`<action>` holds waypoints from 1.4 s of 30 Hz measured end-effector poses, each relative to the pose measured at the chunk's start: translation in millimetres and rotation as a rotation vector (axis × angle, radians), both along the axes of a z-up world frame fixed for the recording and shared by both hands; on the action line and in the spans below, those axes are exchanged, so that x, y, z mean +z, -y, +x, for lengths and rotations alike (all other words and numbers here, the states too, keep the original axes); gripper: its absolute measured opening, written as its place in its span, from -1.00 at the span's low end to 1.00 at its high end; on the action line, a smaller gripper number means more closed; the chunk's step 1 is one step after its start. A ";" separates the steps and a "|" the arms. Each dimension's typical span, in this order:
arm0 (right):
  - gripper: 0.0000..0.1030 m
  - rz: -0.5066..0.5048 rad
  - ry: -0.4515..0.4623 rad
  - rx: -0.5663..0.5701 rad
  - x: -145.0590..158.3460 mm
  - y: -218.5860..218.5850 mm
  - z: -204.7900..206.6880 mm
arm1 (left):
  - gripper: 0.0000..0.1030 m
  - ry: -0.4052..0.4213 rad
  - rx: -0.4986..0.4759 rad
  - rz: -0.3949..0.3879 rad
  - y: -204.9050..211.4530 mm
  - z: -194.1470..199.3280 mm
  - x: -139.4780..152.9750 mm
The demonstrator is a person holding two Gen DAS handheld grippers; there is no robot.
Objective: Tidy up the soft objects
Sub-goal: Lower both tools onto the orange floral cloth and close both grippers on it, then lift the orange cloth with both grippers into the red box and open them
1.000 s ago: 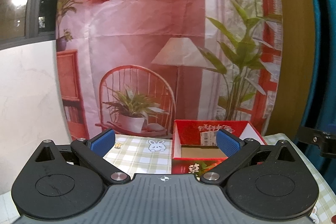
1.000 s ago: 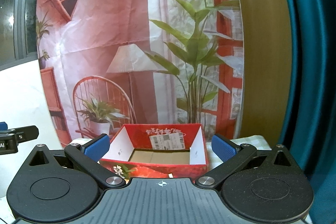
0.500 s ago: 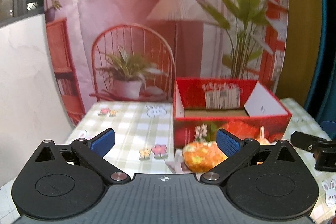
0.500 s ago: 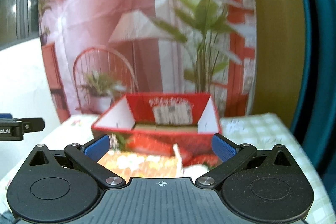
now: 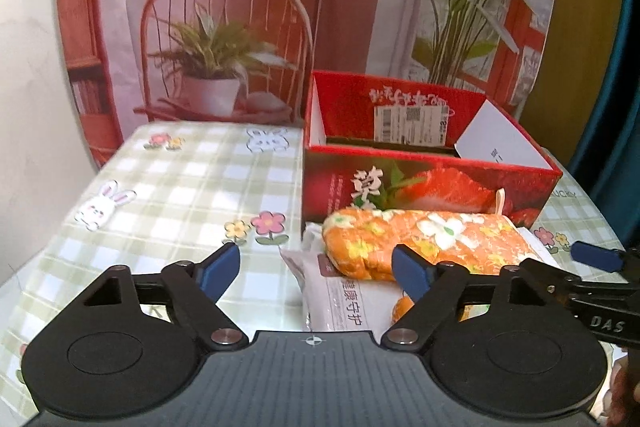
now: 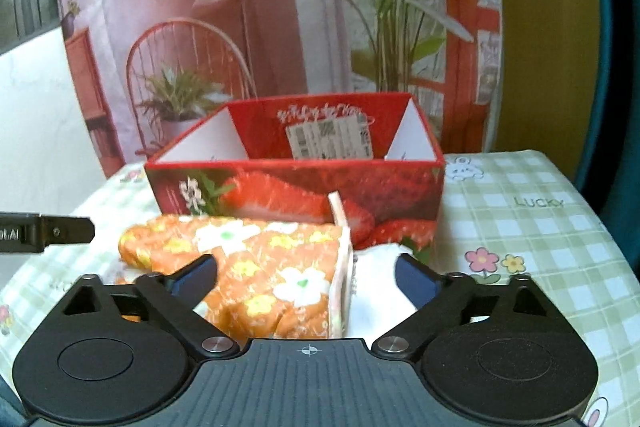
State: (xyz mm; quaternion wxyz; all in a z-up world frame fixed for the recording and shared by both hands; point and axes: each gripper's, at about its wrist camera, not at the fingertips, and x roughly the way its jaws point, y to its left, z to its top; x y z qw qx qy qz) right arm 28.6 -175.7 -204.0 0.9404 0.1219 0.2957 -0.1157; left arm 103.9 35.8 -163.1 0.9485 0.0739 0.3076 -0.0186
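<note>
Both claws have dropped toward the table since the earlier pictures, when only the backdrop and the red box showed past the fingers; now the soft things fill the near view. An orange flowered oven mitt [image 5: 424,243] lies flat on the checked tablecloth [image 5: 176,187], just ahead of the left claw [image 5: 316,269] and a little to its right, with its rounded end toward that claw's middle. Under the mitt lies a white packet [image 5: 340,301] with printed characters, its near end between the left claw's fingers. From the right claw [image 6: 306,275] the same mitt [image 6: 256,259] sits straight ahead and to its left, its cuff edge and hanging loop near the claw's centre line, and a white soft piece [image 6: 376,283] lies just inside the right-hand finger. Beyond the mitt, close against it or touching, stands the open red box [image 5: 424,179] printed with strawberries, a shipping label on its far inner wall; it blocks the way straight ahead of both claws. Behind the box hangs a printed backdrop [image 5: 248,7] of a chair, lamp and plants. Each claw shows at the other's side: the right one at the left claw's right edge, the left one at the right claw's left edge. Both sets of jaws stand wide but are closing, the pads not pressing on anything; neither claw grips.
</note>
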 end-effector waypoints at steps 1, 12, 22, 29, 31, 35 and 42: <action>0.60 -0.001 -0.005 0.007 -3.3 -0.5 1.9 | 0.54 -0.005 -0.005 -0.011 -0.1 1.8 -3.6; 0.19 0.072 -0.045 0.053 -25.9 5.6 10.5 | 0.03 -0.183 -0.059 -0.193 2.3 41.4 -38.1; 0.19 0.127 -0.048 0.080 -30.3 16.9 15.6 | 0.03 -0.269 -0.035 -0.298 17.7 72.9 -63.2; 0.00 0.159 -0.054 0.102 -32.3 24.5 21.1 | -0.50 -0.233 -0.089 -0.263 25.0 70.4 -55.1; -0.22 0.166 -0.051 0.128 -25.9 26.7 21.7 | -0.55 -0.196 -0.104 -0.235 23.0 63.2 -45.5; -0.68 0.166 -0.028 0.186 -9.8 32.3 22.8 | -0.63 -0.162 -0.118 -0.257 17.3 65.3 -27.8; -0.83 0.149 0.030 0.275 27.8 35.3 30.7 | -0.64 -0.106 -0.152 -0.264 15.2 66.1 -4.7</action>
